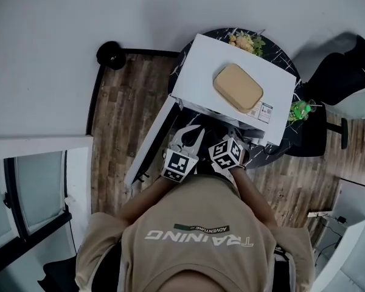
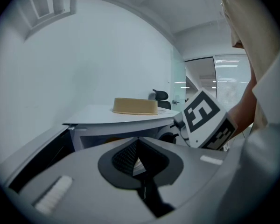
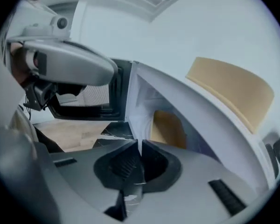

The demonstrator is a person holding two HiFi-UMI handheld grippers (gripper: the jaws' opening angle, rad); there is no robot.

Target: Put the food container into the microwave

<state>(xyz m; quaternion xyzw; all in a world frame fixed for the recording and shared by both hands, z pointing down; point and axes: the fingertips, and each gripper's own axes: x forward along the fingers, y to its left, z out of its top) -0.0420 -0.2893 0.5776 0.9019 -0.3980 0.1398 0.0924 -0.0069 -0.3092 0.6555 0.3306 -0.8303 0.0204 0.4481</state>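
Both tools are shut tight and hold nothing. The left tool [image 2: 138,143] and the right tool [image 3: 139,146] hang low in front of the microwave [image 1: 194,72]. The microwave sits on the dark worktop [image 1: 280,58]. Its door [image 1: 149,142] stands open to the left.

The tan box [image 1: 238,87] lies flat on top of the microwave. Its long side runs mostly across the microwave, turned a little from the edges. A tan shape [image 3: 167,129] shows inside the microwave too. The view there is poor, so it may be a second box or only light.

To do this step well, I think the tools should open wide, go up, and take the box by its two short ends. Then keep it flat, bring it down past the door, and slide it in.
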